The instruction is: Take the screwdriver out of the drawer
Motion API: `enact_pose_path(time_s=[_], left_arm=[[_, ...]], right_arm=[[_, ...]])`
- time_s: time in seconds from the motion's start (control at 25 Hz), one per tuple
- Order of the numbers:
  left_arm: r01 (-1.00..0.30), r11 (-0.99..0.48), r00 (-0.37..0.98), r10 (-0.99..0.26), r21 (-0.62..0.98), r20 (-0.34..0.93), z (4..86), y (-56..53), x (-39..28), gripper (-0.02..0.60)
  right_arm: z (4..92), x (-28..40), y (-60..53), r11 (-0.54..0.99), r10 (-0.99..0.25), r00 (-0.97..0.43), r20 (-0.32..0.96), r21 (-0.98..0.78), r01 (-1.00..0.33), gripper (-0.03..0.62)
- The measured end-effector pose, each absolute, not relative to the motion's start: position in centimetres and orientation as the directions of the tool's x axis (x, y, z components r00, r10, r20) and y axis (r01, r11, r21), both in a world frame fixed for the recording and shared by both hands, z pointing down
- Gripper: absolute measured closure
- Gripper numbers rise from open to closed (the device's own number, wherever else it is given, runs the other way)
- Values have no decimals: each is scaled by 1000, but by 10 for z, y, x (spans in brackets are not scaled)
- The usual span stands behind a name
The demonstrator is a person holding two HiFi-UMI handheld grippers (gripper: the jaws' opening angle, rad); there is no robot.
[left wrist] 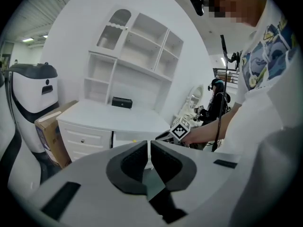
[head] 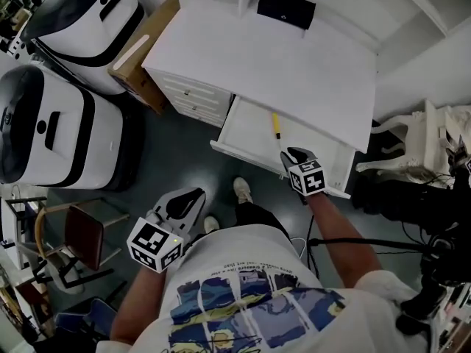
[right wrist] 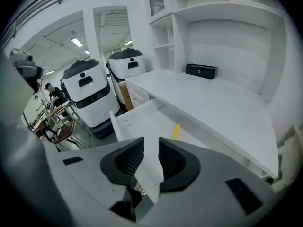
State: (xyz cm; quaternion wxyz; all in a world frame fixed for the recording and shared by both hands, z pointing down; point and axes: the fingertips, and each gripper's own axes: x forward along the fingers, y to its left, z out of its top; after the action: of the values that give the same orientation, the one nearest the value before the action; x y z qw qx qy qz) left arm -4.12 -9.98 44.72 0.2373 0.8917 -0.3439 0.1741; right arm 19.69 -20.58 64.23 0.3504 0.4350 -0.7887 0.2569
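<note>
Right hand-held gripper point(head: 289, 156) is over the front wall of the open drawer point(head: 221, 146), pointing steeply down. Its jaws are partly apart and grip nothing; only the drawer's front edge shows through the gap. Left hand-held gripper point(head: 193, 197) is held back by the person's torso, well clear of the drawer, jaws all but together and empty.

Screwdriver point(head: 276, 126), yellow handle, lies flat on the drawer floor just ahead of the right hand-held gripper, its far end close to the overhanging table point(head: 280, 65) edge. Bare drawer floor on its left. Drawer side wall on the right, near the gripper.
</note>
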Motion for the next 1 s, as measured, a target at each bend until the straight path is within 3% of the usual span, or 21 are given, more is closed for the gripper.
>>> enact_pose_path(time_s=[0.56,1.0], left_arm=[[-801,-522,587,-591,292,554,454,-151,-50,566],[-837,-464,538,-604,289,587,456,-171,-48,566]], right_arm=[[765,206,-284,446,-364,-332,870,-150,-882,448],[806,210,-313,415,-312,-264,913,-118,-902,430]])
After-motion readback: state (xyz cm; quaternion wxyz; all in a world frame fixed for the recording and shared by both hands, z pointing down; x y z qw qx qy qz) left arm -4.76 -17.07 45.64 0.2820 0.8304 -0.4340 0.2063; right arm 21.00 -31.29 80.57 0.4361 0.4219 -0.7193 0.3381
